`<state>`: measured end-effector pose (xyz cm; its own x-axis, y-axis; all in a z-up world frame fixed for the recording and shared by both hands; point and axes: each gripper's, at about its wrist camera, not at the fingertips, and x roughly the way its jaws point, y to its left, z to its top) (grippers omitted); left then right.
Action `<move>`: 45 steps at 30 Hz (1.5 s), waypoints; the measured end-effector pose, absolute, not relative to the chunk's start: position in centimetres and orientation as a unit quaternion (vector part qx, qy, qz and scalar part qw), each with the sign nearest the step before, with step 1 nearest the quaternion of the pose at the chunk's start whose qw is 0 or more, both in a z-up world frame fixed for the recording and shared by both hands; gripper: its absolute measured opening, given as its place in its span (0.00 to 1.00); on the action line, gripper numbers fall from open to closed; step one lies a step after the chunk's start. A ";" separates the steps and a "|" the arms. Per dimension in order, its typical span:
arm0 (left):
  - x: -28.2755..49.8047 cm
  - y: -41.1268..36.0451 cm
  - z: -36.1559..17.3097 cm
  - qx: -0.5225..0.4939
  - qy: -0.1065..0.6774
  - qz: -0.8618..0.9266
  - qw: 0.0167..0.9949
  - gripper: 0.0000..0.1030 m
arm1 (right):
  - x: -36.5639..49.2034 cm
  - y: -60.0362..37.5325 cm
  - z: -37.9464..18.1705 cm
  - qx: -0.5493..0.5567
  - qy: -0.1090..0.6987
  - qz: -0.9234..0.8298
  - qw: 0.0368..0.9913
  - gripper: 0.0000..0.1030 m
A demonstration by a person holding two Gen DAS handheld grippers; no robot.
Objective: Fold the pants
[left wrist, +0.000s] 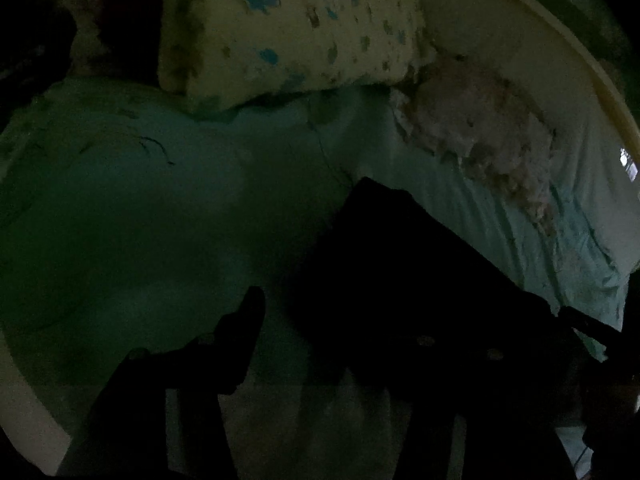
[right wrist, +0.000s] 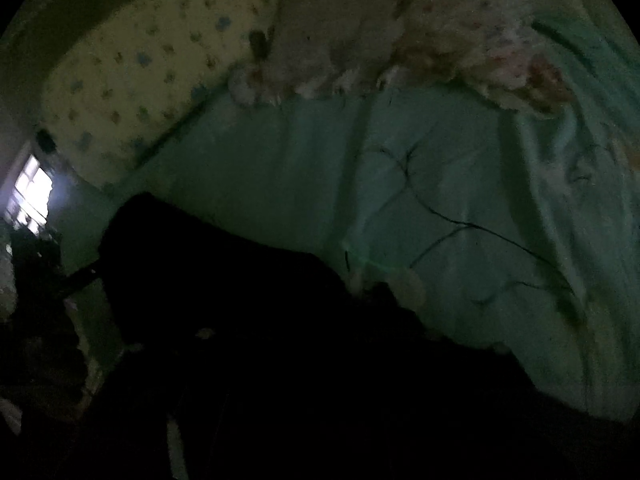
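Note:
The room is very dark. The black pants (left wrist: 400, 264) lie on a pale green bedsheet (left wrist: 140, 208), right of centre in the left wrist view. My left gripper (left wrist: 316, 320) is low in that view; its left finger (left wrist: 244, 332) shows over the sheet, its right finger is lost against the dark pants. In the right wrist view the pants (right wrist: 240, 300) fill the lower left as a black mass on the sheet (right wrist: 460, 200). My right gripper's fingers are lost in that darkness.
A yellow spotted pillow (left wrist: 288, 28) lies at the head of the bed, also in the right wrist view (right wrist: 140, 80). A fluffy pale blanket (left wrist: 484, 128) lies beside it (right wrist: 400, 40). A bright window (right wrist: 32, 192) shows at far left. The bed's edge (left wrist: 560, 40) curves at upper right.

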<state>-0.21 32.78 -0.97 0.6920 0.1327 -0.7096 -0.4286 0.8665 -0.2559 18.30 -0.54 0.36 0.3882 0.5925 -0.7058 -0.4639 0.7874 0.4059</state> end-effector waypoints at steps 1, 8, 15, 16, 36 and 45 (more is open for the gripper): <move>-0.5 32.7 -0.7 -0.199 0.357 0.163 0.898 0.53 | 17.5 -1.2 0.6 0.075 0.448 0.320 0.832 0.58; -2.8 30.5 2.6 -0.176 0.322 0.162 0.916 0.56 | 13.8 -6.4 1.5 0.119 0.432 0.304 0.841 0.58; -1.0 25.2 4.4 -0.152 0.325 0.095 0.929 0.60 | 10.2 -11.6 0.9 0.165 0.432 0.272 0.844 0.58; -0.5 24.0 4.6 -0.144 0.327 0.082 0.930 0.60 | 9.7 -12.3 0.8 0.171 0.432 0.267 0.844 0.58; 6.6 2.2 3.4 -0.004 0.383 -0.143 0.913 0.67 | 0.6 -26.2 -0.8 0.265 0.393 0.110 0.874 0.58; 10.1 -5.2 3.2 0.041 0.406 -0.212 0.888 0.70 | 0.1 -30.4 -1.7 0.302 0.367 0.050 0.878 0.58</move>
